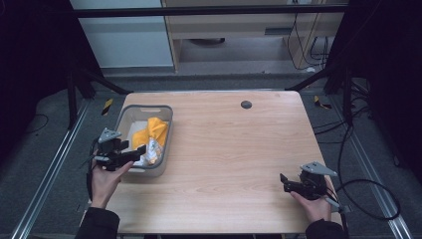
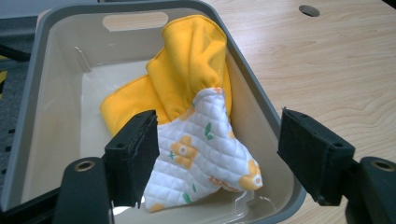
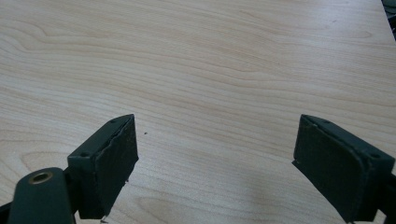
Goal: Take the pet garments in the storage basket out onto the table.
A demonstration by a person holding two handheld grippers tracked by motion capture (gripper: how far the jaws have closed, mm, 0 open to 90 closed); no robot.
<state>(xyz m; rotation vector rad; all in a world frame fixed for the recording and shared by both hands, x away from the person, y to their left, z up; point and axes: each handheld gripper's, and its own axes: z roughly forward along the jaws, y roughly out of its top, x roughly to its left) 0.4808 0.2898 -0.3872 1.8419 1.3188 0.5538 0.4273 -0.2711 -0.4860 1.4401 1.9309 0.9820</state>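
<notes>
From the high view, a pale wood-grain rectangular counter (image 1: pixel 224 149) with a small dark round grommet hole (image 1: pixel 246 104) near its far edge carries a grey rectangular plastic bin (image 1: pixel 127 117) with rounded corners at its left side. Inside the bin lies a yellow cloth with a white quilted flower-printed side (image 1: pixel 152 137), bunched toward the bin's right wall. The left hand-held gripper (image 1: pixel 137 152), black with a grey three-cornered plate on top, is held in the person's left hand (image 1: pixel 105 179) at the bin's near edge, its tips pointing right over the bin. The right hand-held gripper (image 1: pixel 283 180) sits low at the counter's near right corner in the right hand (image 1: pixel 312 205), pointing left, with a cable trailing off the edge.

In the left gripper view, the bin's smooth walls and slotted handle cut-out (image 2: pixel 135 21) are plain. The cloth's yellow part is soft and folded, rising against the right wall; its white part is diamond-stitched with orange flowers and green leaves. A few small orange letters near its lower edge are too small to read. The jaws stand wide apart, released, the left pad (image 2: pixel 135 156) just in front of the quilted edge; whether it touches cannot be told.

In the right gripper view, both padded jaws are spread wide over bare wood grain, gripping nothing.
</notes>
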